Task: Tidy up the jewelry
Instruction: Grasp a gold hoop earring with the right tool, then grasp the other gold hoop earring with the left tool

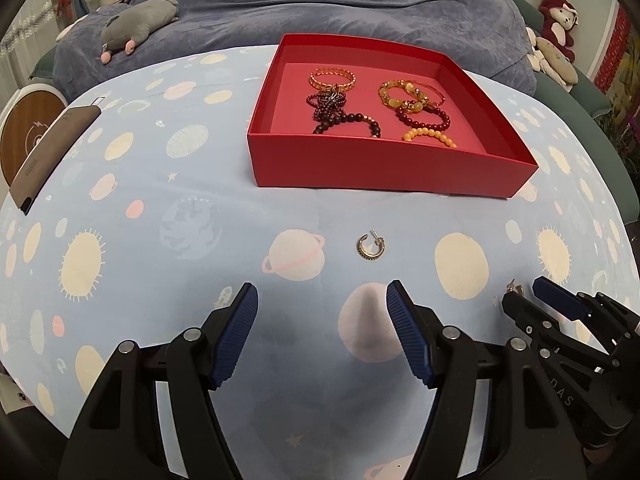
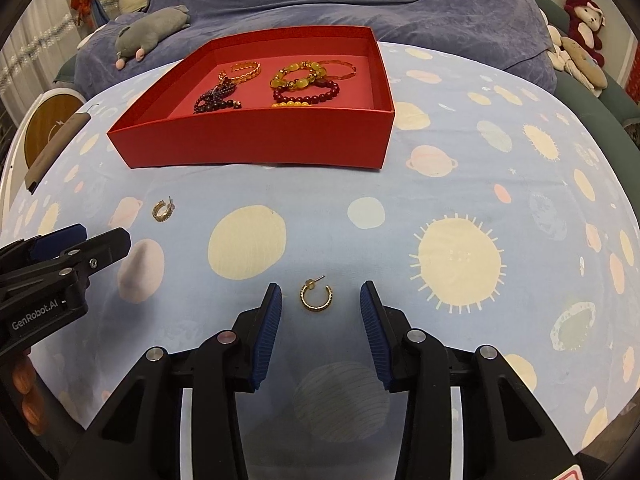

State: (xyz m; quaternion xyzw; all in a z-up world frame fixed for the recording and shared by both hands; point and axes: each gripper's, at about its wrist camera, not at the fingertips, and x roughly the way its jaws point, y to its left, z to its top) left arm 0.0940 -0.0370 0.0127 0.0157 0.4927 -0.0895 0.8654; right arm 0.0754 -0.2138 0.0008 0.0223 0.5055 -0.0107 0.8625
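Roughly: red box (image 2: 256,148) sits far side, bracelets inside. Right gripper (image 2: 321,304) jaws apart, straddling gold hoop earring (image 2: 316,297), untouched. Left gripper (image 1: 322,308) jaws apart, empty; darker hoop earring (image 1: 370,247) just ahead.

We read "GenRobot.AI" in white on the black body of the left gripper (image 2: 80,246). On the right gripper (image 1: 532,300) we make out "DAS".

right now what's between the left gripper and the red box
One hoop earring on the cloth, short of the red box and ahead of the open left gripper. Left wrist view shows it.
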